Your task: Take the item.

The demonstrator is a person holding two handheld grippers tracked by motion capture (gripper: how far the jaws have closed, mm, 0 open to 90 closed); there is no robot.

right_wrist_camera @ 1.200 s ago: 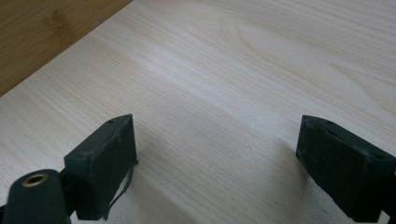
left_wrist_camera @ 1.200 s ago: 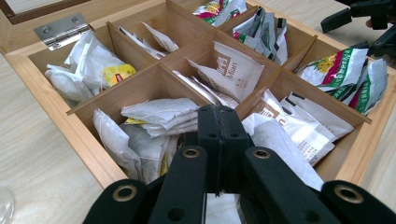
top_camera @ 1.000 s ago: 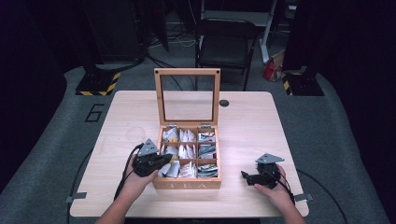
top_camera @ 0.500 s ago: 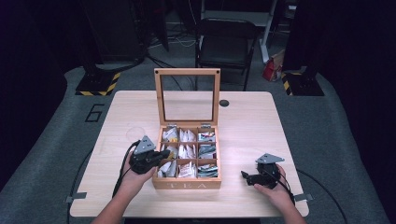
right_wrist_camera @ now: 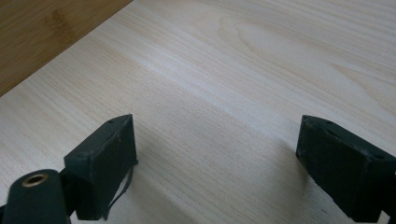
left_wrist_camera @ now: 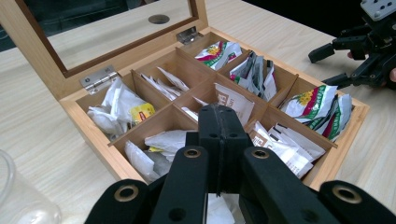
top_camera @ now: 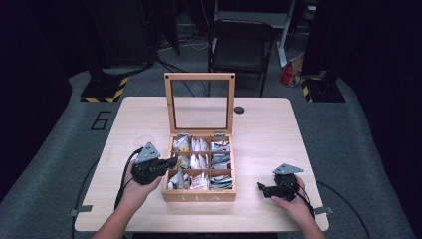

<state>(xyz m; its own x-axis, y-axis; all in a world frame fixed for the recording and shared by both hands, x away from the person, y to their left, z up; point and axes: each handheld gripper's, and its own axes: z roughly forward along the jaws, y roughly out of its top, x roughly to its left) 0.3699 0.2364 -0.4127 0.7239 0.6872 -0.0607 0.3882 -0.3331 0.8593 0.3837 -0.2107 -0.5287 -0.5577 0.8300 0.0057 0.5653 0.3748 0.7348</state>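
An open wooden tea box (top_camera: 199,197) marked TEA sits mid-table, its glass lid (top_camera: 199,76) upright. Its compartments hold paper tea bags (left_wrist_camera: 121,105), white or red and green. My left gripper (top_camera: 174,162) hovers over the box's left column and points right. Its jaws (left_wrist_camera: 219,109) are pressed together, and I see nothing between the tips. My right gripper (top_camera: 262,189) rests low on the table to the right of the box, open, with bare wood between its fingers (right_wrist_camera: 215,140). It appears beyond the box in the left gripper view (left_wrist_camera: 332,65).
A clear cup (left_wrist_camera: 18,196) stands on the table just left of the box (top_camera: 142,142). A small dark hole (top_camera: 239,110) marks the tabletop behind the lid. A black chair (top_camera: 239,45) stands beyond the far edge. Cables trail off the near edge.
My left gripper has risen a little above the box's left column, still shut. The right gripper has stayed where it was.
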